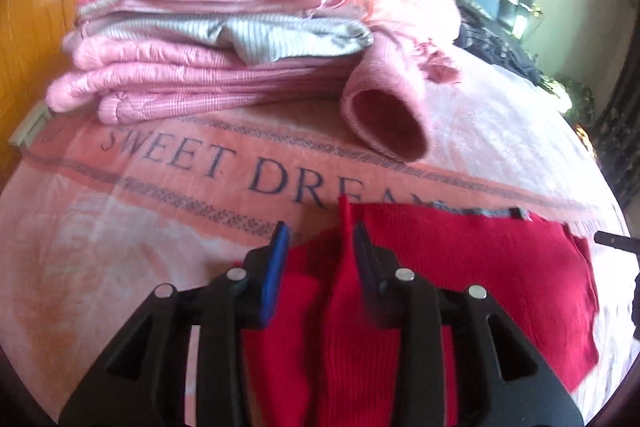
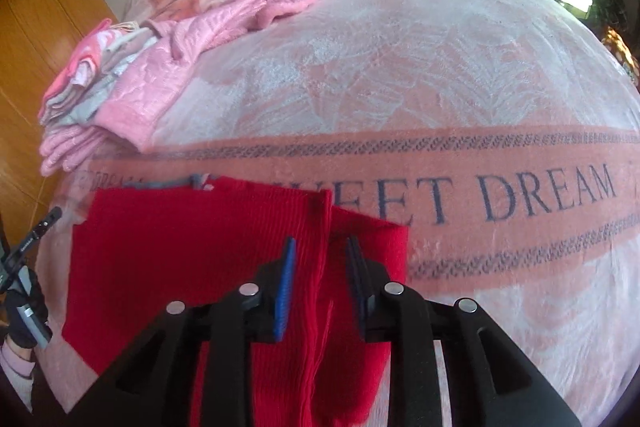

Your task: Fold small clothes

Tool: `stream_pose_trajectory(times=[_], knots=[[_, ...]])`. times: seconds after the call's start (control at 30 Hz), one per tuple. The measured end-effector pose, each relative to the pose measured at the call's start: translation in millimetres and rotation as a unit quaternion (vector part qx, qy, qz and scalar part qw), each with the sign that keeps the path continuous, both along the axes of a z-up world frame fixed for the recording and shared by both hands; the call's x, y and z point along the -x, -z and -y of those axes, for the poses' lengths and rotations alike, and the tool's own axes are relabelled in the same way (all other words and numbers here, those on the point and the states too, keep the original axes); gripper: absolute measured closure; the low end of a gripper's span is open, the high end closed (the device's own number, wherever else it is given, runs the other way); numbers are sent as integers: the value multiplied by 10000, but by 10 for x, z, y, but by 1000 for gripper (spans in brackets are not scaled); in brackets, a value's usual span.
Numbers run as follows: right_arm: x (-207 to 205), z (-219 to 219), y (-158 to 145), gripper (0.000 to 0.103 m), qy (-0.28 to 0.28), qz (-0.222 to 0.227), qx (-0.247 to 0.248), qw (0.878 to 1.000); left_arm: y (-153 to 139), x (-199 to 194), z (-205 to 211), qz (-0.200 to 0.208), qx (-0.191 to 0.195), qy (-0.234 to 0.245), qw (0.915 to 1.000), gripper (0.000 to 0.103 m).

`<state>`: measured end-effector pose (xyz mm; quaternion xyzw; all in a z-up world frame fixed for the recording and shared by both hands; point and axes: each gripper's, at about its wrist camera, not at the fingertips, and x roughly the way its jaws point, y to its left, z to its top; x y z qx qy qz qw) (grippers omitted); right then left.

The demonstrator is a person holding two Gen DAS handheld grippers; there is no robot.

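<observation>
Through my left wrist camera, my left tool (image 1: 320,241) stands with its jaws parted and a raised fold of the red garment (image 1: 460,259) standing between the blue pads; the fold lies against the right pad, but I cannot tell whether it is gripped. The garment spreads flat to the right on the pink blanket (image 1: 100,247), its grey-trimmed far edge just under the "SWEET DREAM" lettering (image 1: 256,167). Beyond the lettering sits a stack of folded pink clothes (image 1: 192,67), with an open pink cuff (image 1: 386,125) hanging toward me. Bare blanket lies to my left.

Through my right wrist camera, my right tool (image 2: 322,253) is likewise parted around a ridge of the red garment's right edge, without clear closure on it. The cloth reaches left toward a gloved hand (image 2: 22,315) holding the other device. To the right and ahead the blanket is open; the folded stack sits far left, near the bed's edge.
</observation>
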<state>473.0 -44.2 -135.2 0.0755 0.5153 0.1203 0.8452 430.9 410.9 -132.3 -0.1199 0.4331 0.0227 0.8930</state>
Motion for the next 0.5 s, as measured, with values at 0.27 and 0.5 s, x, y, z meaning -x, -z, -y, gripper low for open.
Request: stream_pose_trajectory(times=[0.27,0.5], knots=[[1077,-35,249,68,-712,-609,-7,9956,-91,825,541,-323,141,1107,9932,62],[1381,-72,541,85,-784,-989,43,9920,176,1095,827,-706,172,1351,9882,60]])
